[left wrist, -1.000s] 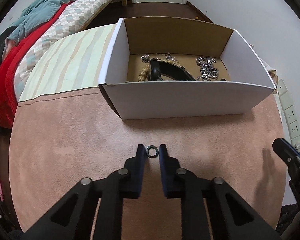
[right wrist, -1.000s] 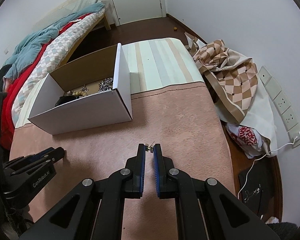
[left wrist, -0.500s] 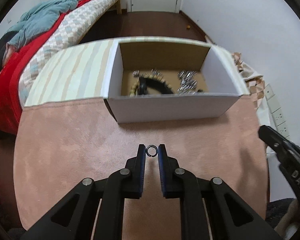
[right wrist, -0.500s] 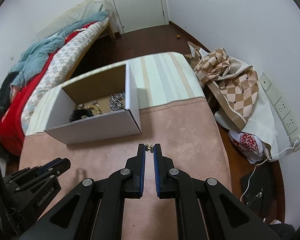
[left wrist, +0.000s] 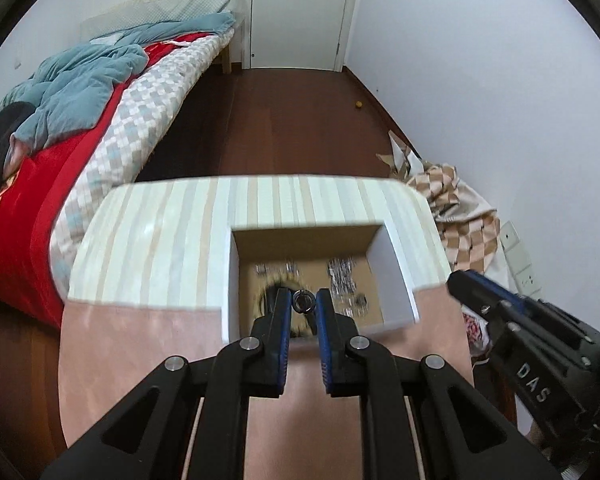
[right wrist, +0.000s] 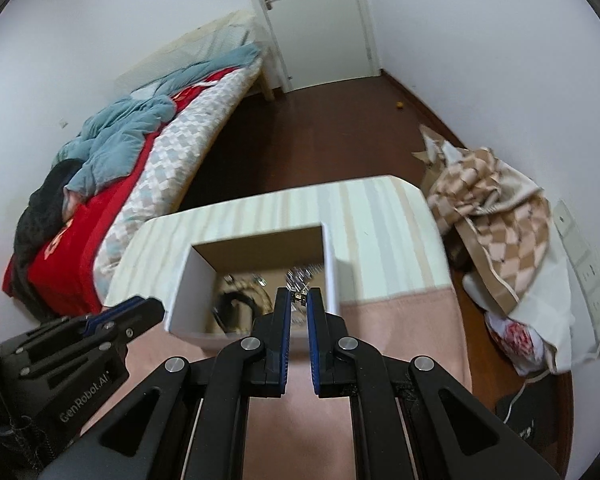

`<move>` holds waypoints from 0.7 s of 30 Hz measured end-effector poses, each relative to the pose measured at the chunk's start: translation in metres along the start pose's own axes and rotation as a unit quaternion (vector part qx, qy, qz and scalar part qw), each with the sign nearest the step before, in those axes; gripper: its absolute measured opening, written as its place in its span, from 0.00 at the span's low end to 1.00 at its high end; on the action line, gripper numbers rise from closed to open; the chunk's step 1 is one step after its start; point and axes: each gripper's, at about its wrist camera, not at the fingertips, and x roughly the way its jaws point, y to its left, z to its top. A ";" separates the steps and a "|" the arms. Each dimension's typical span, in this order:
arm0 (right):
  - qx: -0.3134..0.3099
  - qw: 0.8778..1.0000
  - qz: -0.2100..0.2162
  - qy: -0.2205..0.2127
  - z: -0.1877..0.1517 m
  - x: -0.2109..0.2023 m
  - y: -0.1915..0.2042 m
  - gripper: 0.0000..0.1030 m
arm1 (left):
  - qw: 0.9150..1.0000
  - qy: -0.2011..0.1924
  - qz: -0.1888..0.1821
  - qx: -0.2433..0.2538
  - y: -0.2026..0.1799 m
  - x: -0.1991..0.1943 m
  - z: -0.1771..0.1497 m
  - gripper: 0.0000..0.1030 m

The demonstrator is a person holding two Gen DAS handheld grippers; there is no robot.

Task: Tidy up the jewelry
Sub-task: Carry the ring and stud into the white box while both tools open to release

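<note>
Left wrist view: the left gripper pinches a small dark ring between its blue pads, jaws narrow on it; the tips sit over the open box, which rests on the table; inside, blurred, lie a silver chain and a dark band; the step looks like the drop-off, and the next move calls for parting the jaws once the ring is clear of the near wall, so it falls inside and not on the table; the tool points forward and down from above the near wall; the right gripper shows at the right edge.

Right wrist view: the right gripper clamps a tiny gold-toned piece, jaws narrow; what it is I cannot tell; the tips hover over the box's right half, near the chain; it too seems ready to release; the left gripper lies low at the left, just beside the box's near left corner.
</note>
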 end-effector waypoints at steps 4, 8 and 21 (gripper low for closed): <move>0.003 0.998 0.019 0.054 0.028 0.043 -0.002 0.08 | 0.999 0.031 0.000 -0.006 0.013 0.031 0.026 0.09; 0.003 0.994 0.015 0.105 0.043 0.086 -0.006 0.08 | 0.998 0.068 0.000 -0.008 0.024 0.064 0.040 0.09; -0.010 0.987 -0.015 0.160 0.064 0.119 -0.009 0.24 | 0.993 0.112 0.027 -0.017 0.034 0.091 0.058 0.60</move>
